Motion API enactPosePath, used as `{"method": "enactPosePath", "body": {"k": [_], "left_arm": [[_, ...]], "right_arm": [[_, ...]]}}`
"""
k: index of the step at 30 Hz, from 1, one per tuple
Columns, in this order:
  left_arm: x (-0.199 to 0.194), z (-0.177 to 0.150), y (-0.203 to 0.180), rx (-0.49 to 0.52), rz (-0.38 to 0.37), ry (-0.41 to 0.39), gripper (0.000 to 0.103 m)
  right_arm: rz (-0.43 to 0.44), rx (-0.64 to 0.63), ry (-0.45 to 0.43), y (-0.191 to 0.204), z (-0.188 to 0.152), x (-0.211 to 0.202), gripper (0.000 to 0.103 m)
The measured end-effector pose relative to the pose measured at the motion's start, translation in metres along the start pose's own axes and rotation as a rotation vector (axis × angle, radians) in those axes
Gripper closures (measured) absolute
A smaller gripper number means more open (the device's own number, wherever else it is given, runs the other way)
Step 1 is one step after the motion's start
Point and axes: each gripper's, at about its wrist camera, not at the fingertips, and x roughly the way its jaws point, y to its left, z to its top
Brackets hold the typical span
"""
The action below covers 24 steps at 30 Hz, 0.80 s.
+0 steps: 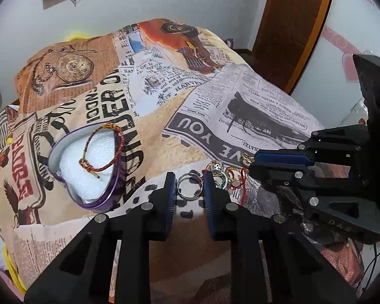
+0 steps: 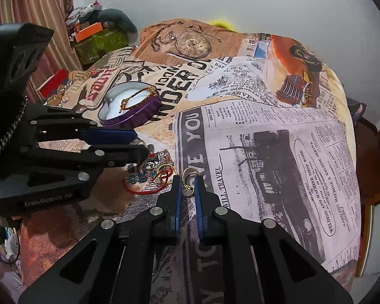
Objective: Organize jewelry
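On the newspaper-print bedspread (image 1: 215, 116), left tongs (image 1: 189, 186) stand open around a silver ring (image 1: 189, 187). Right tongs (image 2: 188, 186), narrowly parted, straddle a gold ring (image 2: 188, 174). Jewelry pile (image 2: 154, 172) crowds between both. Heart-shaped purple tin (image 1: 88, 167) holding a bracelet (image 1: 103, 149) lies at 10 o'clock.

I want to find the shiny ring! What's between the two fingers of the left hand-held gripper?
A silver ring lies on the printed bedsheet between the open left hand-held gripper fingers, seen in the left wrist view.
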Motion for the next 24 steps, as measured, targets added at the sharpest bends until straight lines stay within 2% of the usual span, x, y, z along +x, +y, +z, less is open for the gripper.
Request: {"method": "enactPosePath", "body": {"k": [9, 24], "left_arm": [[-0.025, -0.004, 0.007, -0.021, 0.006, -0.045, 0.082], [-0.074, -0.003, 0.037, -0.074, 0.050, -0.152, 0.082]], "right_arm": [[-0.023, 0.014, -0.033, 0.002, 0.007, -0.019, 0.094], [-0.018, -0.025, -0.145, 0.035, 0.046, -0.046, 0.094]]}}
